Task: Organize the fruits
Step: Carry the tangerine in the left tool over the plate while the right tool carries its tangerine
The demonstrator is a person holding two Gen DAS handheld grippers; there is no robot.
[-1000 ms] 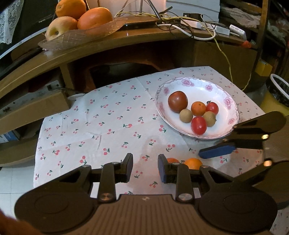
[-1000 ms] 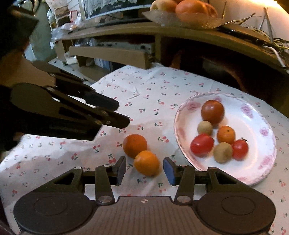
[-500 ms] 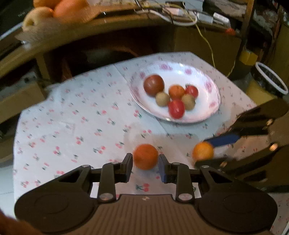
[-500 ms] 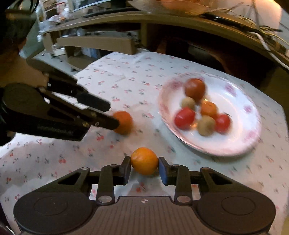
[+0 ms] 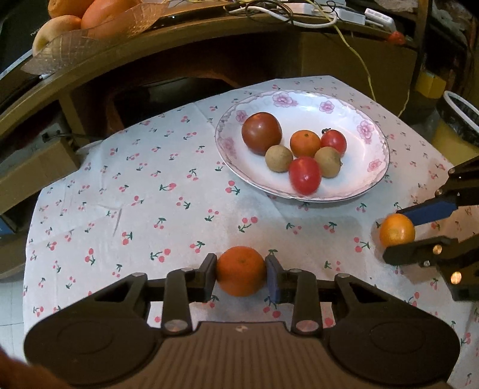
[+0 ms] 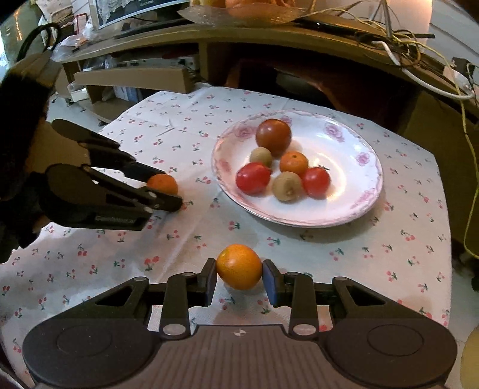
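My left gripper [image 5: 241, 276] is shut on a darker orange tangerine [image 5: 241, 270] above the cherry-print tablecloth. My right gripper [image 6: 239, 278] is shut on a lighter orange [image 6: 239, 266], which also shows at the right of the left wrist view [image 5: 396, 229]. The left gripper with its tangerine [image 6: 163, 184] shows at the left of the right wrist view. A white floral plate [image 5: 353, 107] ahead holds a large dark tomato [image 5: 261, 132], two red tomatoes, a small orange and two brown fruits.
A wooden desk [image 5: 179, 33] curves behind the table, with a glass dish of large fruit [image 5: 89, 18] and tangled cables [image 6: 419, 54] on it. A bin [image 5: 461, 116] stands at the far right. The tablecloth's edges drop off left and right.
Both grippers closed on the two loose oranges and drew them apart, the left one leftward and the right one rightward. The plate has not moved.
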